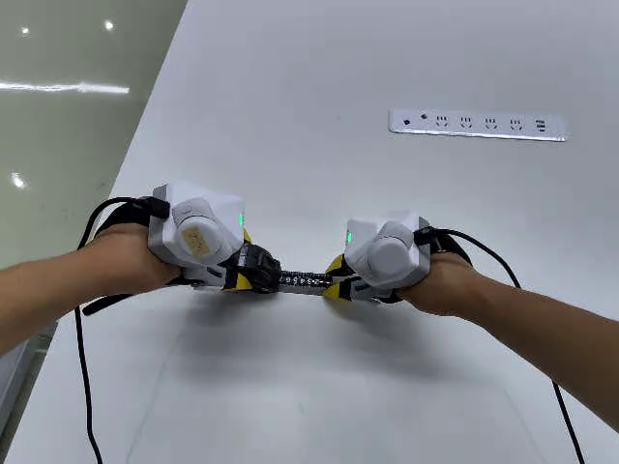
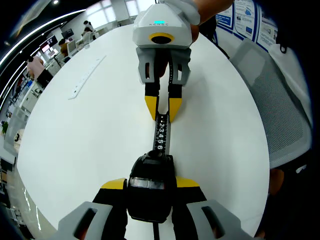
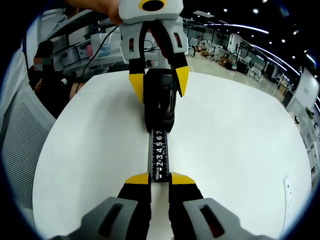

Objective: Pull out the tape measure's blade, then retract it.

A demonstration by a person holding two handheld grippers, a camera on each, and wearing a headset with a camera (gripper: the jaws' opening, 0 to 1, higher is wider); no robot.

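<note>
The left gripper [image 2: 150, 183] hugs the tape measure [image 3: 160, 100] over the table [image 1: 387, 387] and the right gripper [image 3: 160, 178] pinches the tip of the blade [image 3: 159, 150], which is out only a little, so I think it needs more steady pulling.

Bright, even overhead light washes the white bench [image 1: 387, 58]; a faint, soft shadow lies on it. Glare spots and streaks sit on the glossy floor [image 1: 58, 126]. Both gripper views bow strongly toward their edges.

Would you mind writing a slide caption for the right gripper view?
Right gripper pinches the extended blade while the left gripper clamps the tape measure case.
</note>
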